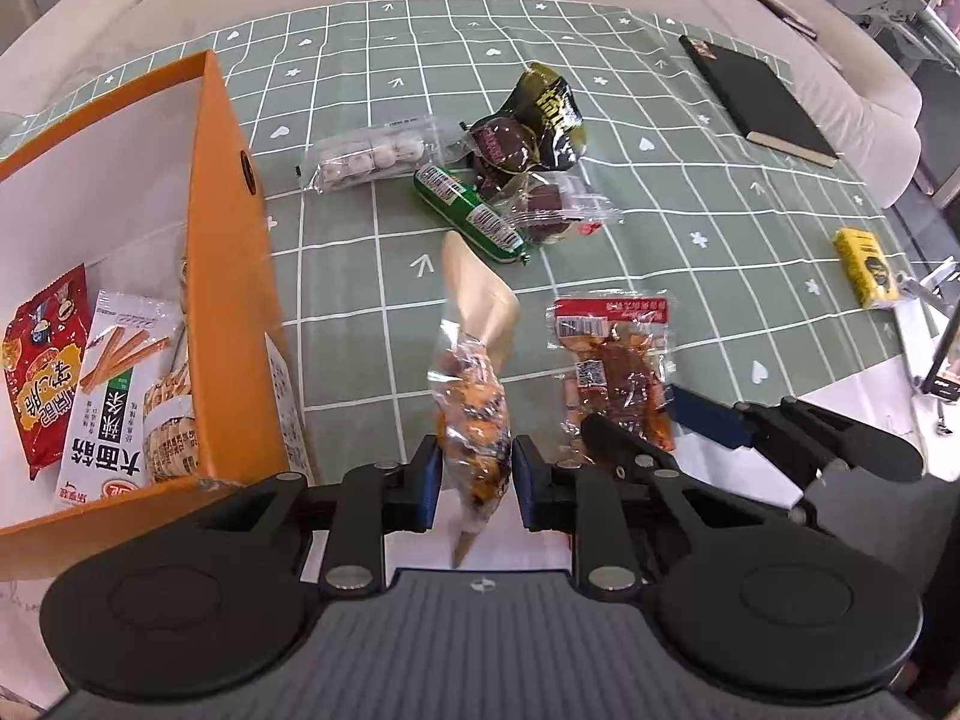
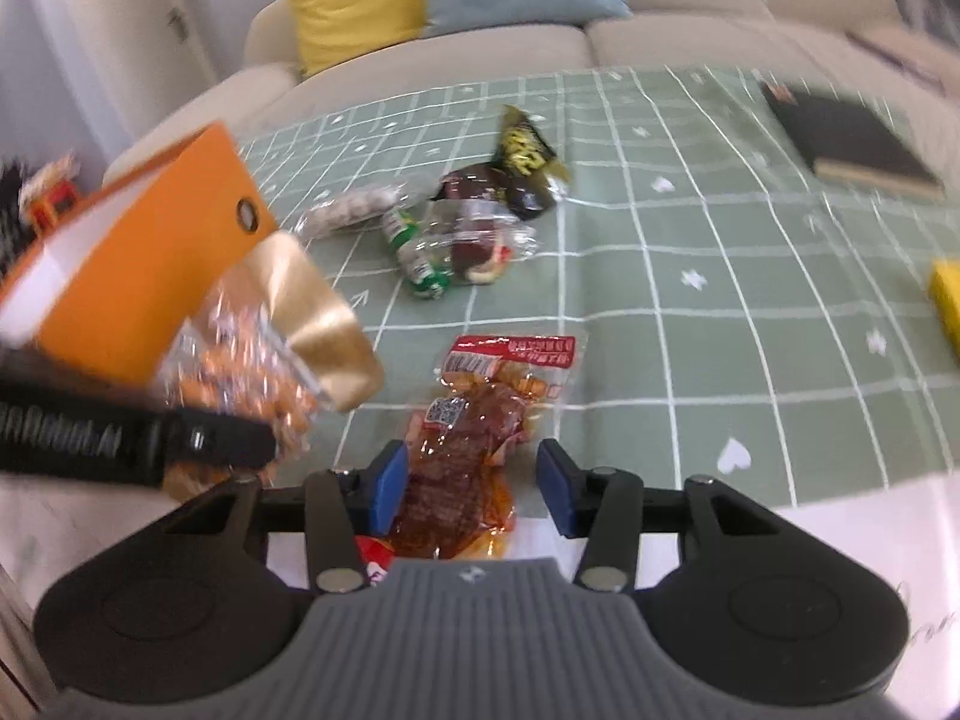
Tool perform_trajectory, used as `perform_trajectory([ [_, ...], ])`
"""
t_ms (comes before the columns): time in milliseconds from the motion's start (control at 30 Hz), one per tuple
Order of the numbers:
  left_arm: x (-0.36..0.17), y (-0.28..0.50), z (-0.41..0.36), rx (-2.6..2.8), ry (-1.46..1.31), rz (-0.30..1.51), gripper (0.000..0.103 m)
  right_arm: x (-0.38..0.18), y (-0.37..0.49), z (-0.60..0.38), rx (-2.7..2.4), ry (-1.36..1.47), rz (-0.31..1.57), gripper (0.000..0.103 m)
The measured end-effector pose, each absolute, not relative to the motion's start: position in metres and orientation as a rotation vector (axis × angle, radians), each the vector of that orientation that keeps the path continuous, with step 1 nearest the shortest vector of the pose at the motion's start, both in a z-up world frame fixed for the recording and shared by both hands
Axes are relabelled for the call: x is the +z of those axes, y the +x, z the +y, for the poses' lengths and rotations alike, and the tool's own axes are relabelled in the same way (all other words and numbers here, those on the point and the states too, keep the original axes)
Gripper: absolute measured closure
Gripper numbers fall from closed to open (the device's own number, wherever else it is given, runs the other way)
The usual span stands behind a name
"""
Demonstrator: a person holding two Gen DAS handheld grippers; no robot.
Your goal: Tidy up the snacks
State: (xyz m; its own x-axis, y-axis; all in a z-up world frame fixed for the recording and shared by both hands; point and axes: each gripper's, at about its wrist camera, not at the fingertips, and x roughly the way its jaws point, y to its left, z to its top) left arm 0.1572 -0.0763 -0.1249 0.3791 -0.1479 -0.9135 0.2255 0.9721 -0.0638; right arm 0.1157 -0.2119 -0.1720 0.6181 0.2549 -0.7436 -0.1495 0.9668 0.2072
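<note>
Gold-top pack (image 1: 474, 414) is pinched between the left gripper (image 1: 475, 480) fingers, lifted just right of the orange box (image 1: 231, 276), which holds three packs. Right gripper (image 2: 474, 489) is wide, straddling the red pack (image 2: 474, 450), not clamped. Pile (image 1: 480, 174) ahead is unsorted; roughly halfway.

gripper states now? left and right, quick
Left gripper: shut on the snack bag, lifted off the cloth.
Right gripper: open, jaws either side of the red meat pack, not yet closed.
</note>
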Motion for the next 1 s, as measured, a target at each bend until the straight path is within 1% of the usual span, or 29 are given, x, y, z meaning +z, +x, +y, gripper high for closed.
perform_trajectory([
  [267,-0.134,0.160,-0.077,-0.231,0.074,1.160,0.073,-0.173,0.113,-0.226,0.260,0.234,0.875,0.070],
  [333,-0.139,0.159,-0.078,-0.227,0.076,1.169,0.075,-0.173,0.112,-0.231,0.256,0.265,0.882,0.071],
  [500,-0.139,0.154,-0.076,-0.225,0.055,1.142,0.075,-0.168,0.108,-0.238,0.230,0.301,0.881,0.071],
  [867,-0.103,0.142,-0.066,-0.262,-0.075,1.049,0.076,-0.132,0.096,-0.253,0.208,0.387,0.823,0.072],
  [967,-0.091,0.139,-0.063,-0.273,-0.098,1.015,0.076,-0.120,0.093,-0.257,0.209,0.412,0.802,0.074],
  [1000,-0.086,0.138,-0.063,-0.275,-0.105,1.003,0.076,-0.116,0.093,-0.258,0.204,0.418,0.793,0.103],
])
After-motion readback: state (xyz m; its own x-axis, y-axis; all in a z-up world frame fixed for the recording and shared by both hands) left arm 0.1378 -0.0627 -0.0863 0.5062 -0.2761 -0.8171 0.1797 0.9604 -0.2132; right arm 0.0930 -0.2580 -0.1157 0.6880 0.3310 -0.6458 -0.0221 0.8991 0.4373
